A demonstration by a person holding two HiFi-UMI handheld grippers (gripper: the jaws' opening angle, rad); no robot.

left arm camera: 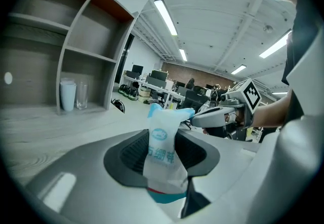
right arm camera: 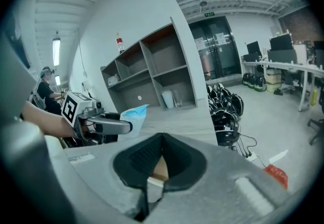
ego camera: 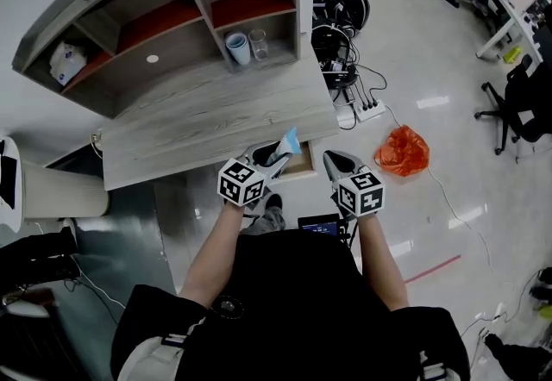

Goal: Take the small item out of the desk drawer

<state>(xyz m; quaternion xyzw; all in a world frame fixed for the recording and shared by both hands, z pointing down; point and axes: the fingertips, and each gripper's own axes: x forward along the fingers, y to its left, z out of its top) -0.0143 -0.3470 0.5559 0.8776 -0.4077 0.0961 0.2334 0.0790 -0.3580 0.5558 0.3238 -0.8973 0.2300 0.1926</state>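
Observation:
My left gripper (ego camera: 278, 157) is shut on a small white packet with a blue edge (ego camera: 290, 144), held just above the front edge of the grey wooden desk (ego camera: 216, 112). In the left gripper view the packet (left arm camera: 163, 147) stands upright between the dark pads (left arm camera: 130, 156). Below the desk edge the wooden drawer (ego camera: 303, 167) stands pulled out. My right gripper (ego camera: 332, 160) hovers just right of the drawer, its jaws together and empty. From the right gripper view, the left gripper (right arm camera: 126, 126) and the packet (right arm camera: 134, 115) are on the left, with drawer wood (right arm camera: 159, 170) behind my jaws.
A shelf unit (ego camera: 172, 17) rises at the desk's back, holding a pale cup (ego camera: 237, 47), a glass (ego camera: 258, 44) and a white bag (ego camera: 65, 60). On the floor to the right lie an orange bag (ego camera: 403, 151), a power strip with cables (ego camera: 366, 108) and headsets (ego camera: 336, 4).

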